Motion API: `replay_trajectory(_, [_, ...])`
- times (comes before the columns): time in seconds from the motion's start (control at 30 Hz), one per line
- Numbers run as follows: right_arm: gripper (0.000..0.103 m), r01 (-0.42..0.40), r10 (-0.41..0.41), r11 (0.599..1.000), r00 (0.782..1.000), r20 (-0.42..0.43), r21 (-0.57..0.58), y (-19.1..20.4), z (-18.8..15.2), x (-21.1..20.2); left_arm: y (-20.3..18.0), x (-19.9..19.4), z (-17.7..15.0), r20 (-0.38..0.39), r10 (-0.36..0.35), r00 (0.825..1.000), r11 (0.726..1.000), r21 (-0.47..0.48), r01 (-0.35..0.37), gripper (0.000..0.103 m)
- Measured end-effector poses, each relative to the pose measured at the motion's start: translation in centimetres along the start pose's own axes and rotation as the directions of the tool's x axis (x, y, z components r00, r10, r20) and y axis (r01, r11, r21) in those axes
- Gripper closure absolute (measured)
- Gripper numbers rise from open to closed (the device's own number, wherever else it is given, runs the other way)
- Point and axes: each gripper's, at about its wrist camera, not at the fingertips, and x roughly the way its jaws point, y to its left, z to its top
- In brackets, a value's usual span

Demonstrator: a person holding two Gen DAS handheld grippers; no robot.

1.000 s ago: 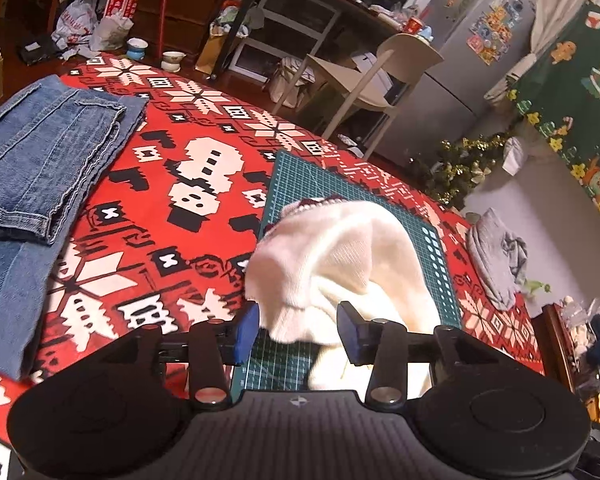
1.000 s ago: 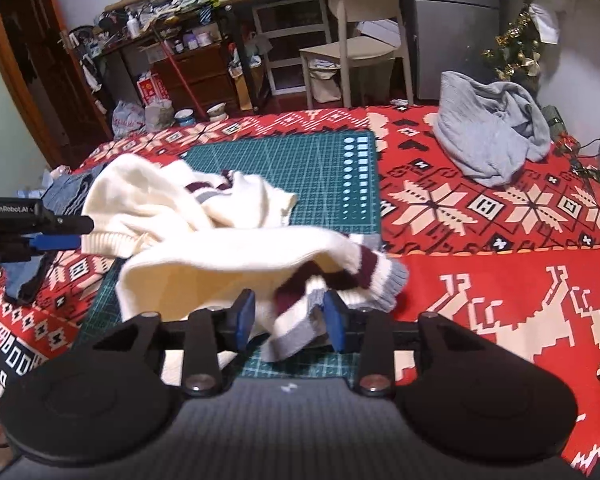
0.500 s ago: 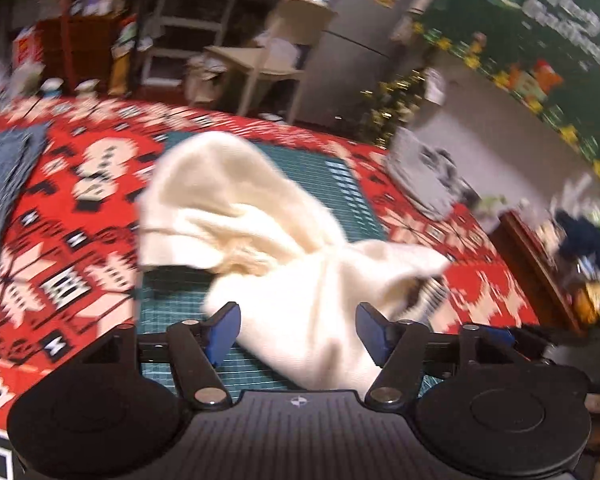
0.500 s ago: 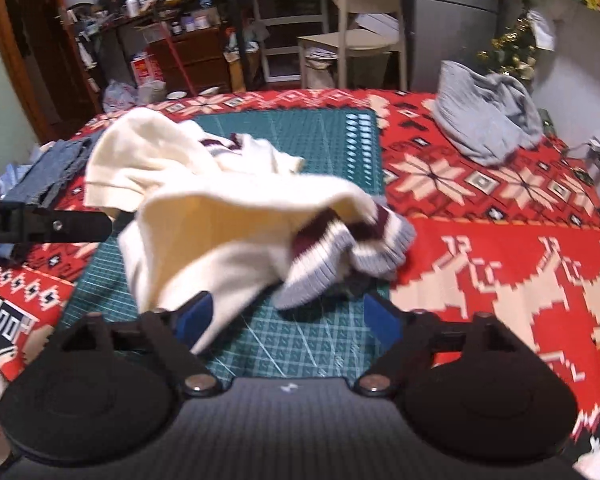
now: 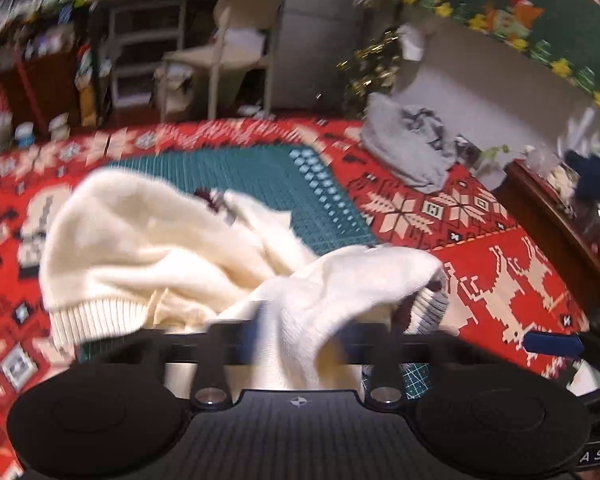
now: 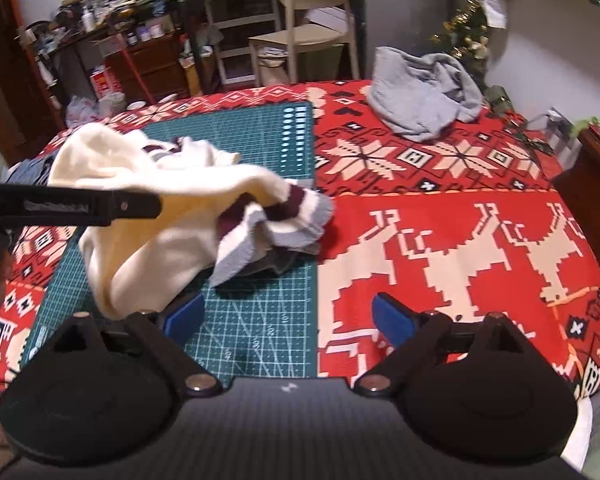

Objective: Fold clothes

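Note:
A cream sweater [image 5: 140, 248] [image 6: 172, 216] with a maroon and grey striped band [image 6: 284, 216] lies crumpled on the green cutting mat [image 5: 260, 172] [image 6: 260, 320]. My left gripper [image 5: 296, 336] is blurred, and its jaws are closing with a fold of the cream knit pinched between them. In the right wrist view it reaches in from the left [image 6: 140, 208] above the sweater, which hangs from it. My right gripper [image 6: 288, 316] sits near the mat's front edge. Its jaws are opening wide, with only bare mat between them and the striped band lying just ahead.
A red patterned cloth [image 6: 440, 240] covers the table. A grey garment [image 6: 420, 92] [image 5: 412, 148] lies heaped at the back right. A pale chair [image 6: 308, 12] and cluttered shelves stand behind the table. Wooden furniture [image 5: 548, 216] borders the right side.
My left gripper swung right over the sweater and its jaws went from wide apart to closed on the knit. My right gripper let go of the striped band and opened wide.

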Motion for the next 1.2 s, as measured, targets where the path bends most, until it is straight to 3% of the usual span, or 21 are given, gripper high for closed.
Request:
replay_trajectory(0.13, [0.001, 0.034, -0.034, 0.999, 0.999, -0.028, 0.002, 0.8, 1.7, -0.3, 1.7, -1.2, -0.1, -0.002, 0.010, 1.000, 0.999, -0.054, -0.010, 0.096])
replay_trajectory(0.3, [0.001, 0.182, -0.181, 0.983, 0.977, -0.111, 0.004, 3.3, 5.5, -1.3, 3.9, -3.7, -0.1, -0.020, 0.015, 1.000, 0.995, -0.101, -0.017, 0.098])
replay_trajectory(0.4, [0.001, 0.133, -0.129, 0.991, 0.978, -0.166, 0.011, 4.3, 8.0, -2.8, 4.4, -5.2, -0.4, -0.012, 0.026, 1.000, 0.996, -0.088, -0.027, 0.098])
replay_trajectory(0.57, [0.001, 0.143, -0.121, 0.987, 0.960, -0.252, 0.071, 6.3, 11.3, -5.8, 5.7, -7.5, -1.0, -0.020, 0.044, 0.999, 0.994, -0.096, -0.045, 0.098])
replay_trajectory(0.7, [0.001, 0.135, -0.118, 0.990, 0.957, -0.265, 0.047, 8.7, 12.8, -8.8, 7.4, -8.8, -1.5, -0.042, 0.085, 0.996, 0.989, -0.116, -0.089, 0.098])
replay_trajectory(1.0, [0.001, 0.063, -0.086, 0.991, 0.975, -0.203, -0.120, 14.7, 15.6, -15.1, 9.4, -10.0, -2.7, -0.086, 0.138, 0.987, 0.977, -0.154, -0.150, 0.098])
replay_trajectory(1.1, [0.001, 0.076, -0.104, 0.987, 0.974, -0.201, -0.143, 14.9, 16.2, -15.4, 9.4, -10.2, -2.9, -0.089, 0.149, 0.985, 0.975, -0.152, -0.161, 0.098])
replay_trajectory(1.2, [0.001, 0.056, -0.076, 0.995, 0.967, -0.245, -0.089, 13.8, 16.8, -15.4, 9.6, -10.5, -2.9, -0.088, 0.158, 0.984, 0.972, -0.161, -0.171, 0.098])
